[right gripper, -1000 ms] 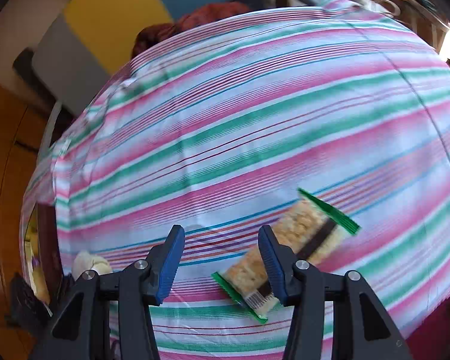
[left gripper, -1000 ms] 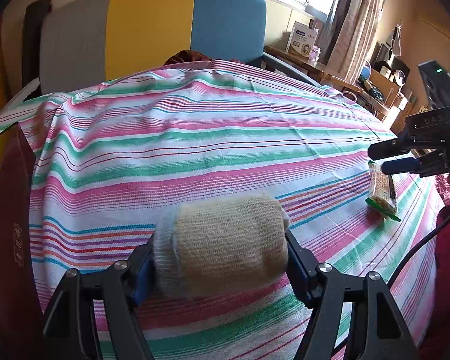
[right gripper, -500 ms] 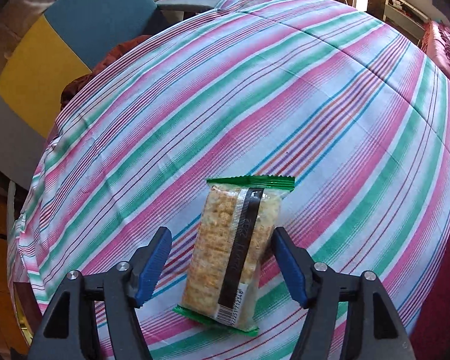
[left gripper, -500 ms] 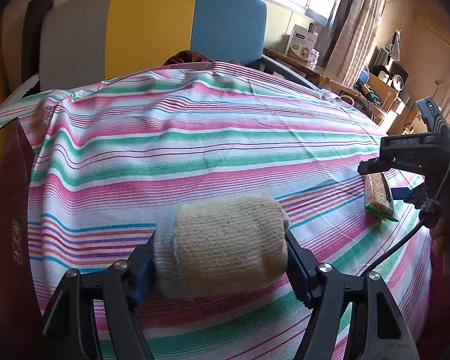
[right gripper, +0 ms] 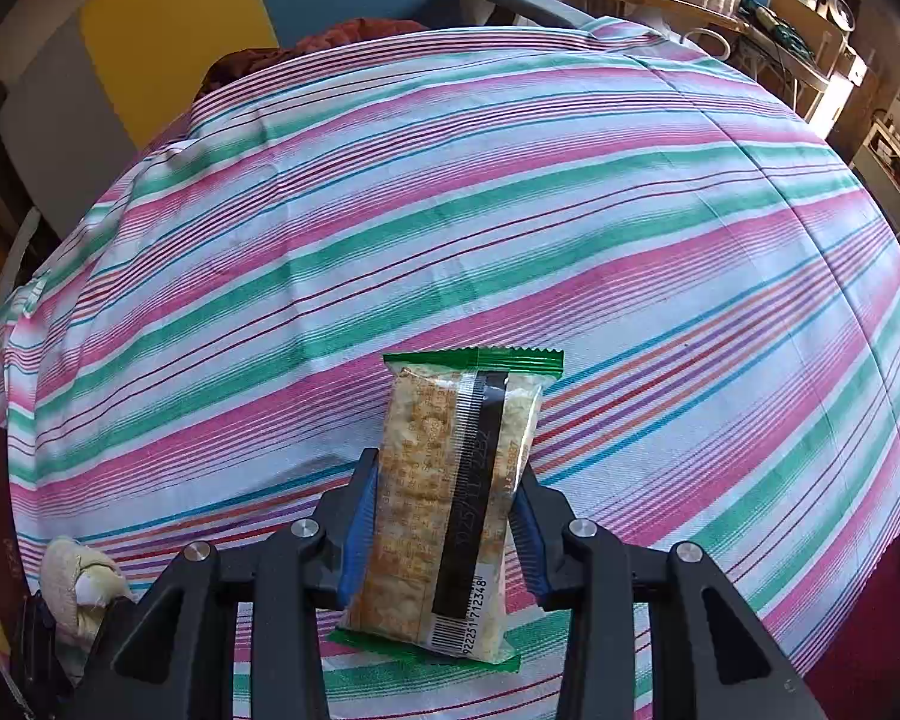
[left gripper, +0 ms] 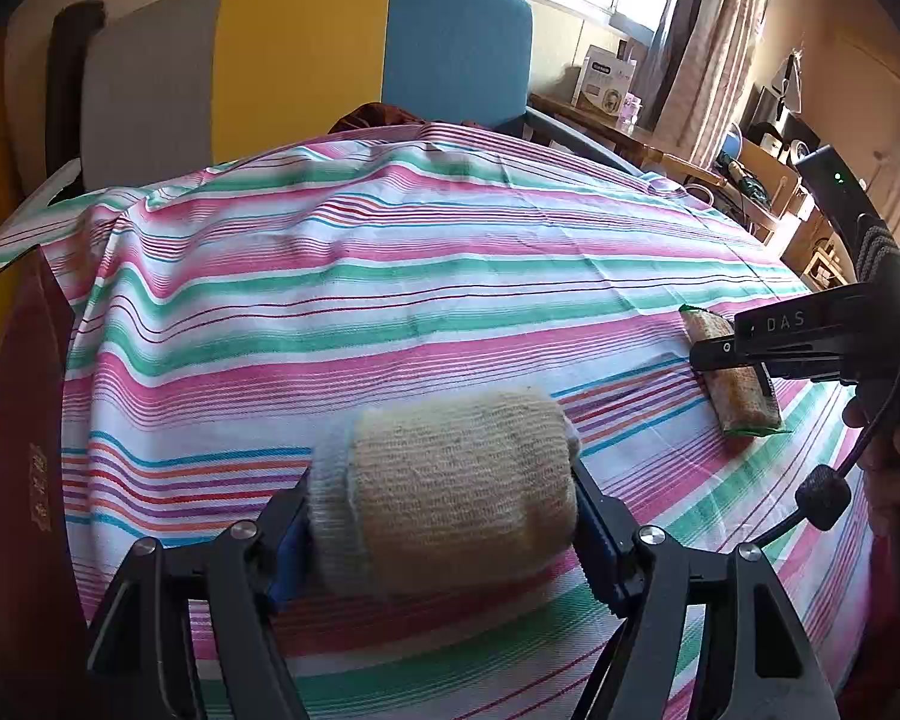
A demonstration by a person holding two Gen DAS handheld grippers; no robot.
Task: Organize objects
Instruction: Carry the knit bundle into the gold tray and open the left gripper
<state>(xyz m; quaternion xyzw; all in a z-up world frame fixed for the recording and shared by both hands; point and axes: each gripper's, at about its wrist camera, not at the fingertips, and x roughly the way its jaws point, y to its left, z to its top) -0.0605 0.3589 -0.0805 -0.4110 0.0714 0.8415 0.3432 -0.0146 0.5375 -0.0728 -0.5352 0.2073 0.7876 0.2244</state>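
Observation:
My left gripper (left gripper: 444, 534) is shut on a beige knitted roll (left gripper: 450, 492) and holds it just above the striped tablecloth (left gripper: 390, 276). My right gripper (right gripper: 444, 516) is shut on a green-edged cracker packet (right gripper: 450, 480) that lies on the cloth (right gripper: 510, 210). In the left wrist view the packet (left gripper: 732, 384) and the right gripper (left gripper: 720, 354) show at the right. In the right wrist view the roll (right gripper: 78, 576) shows at the bottom left.
A dark red box (left gripper: 12, 450) stands at the table's left edge. A grey, yellow and blue chair back (left gripper: 300, 60) is behind the table. Shelves and a desk with clutter (left gripper: 768, 162) stand at the back right.
My right gripper swung over the cracker packet, lined up with it and closed on its sides. My left gripper kept its hold on the knitted roll and barely moved.

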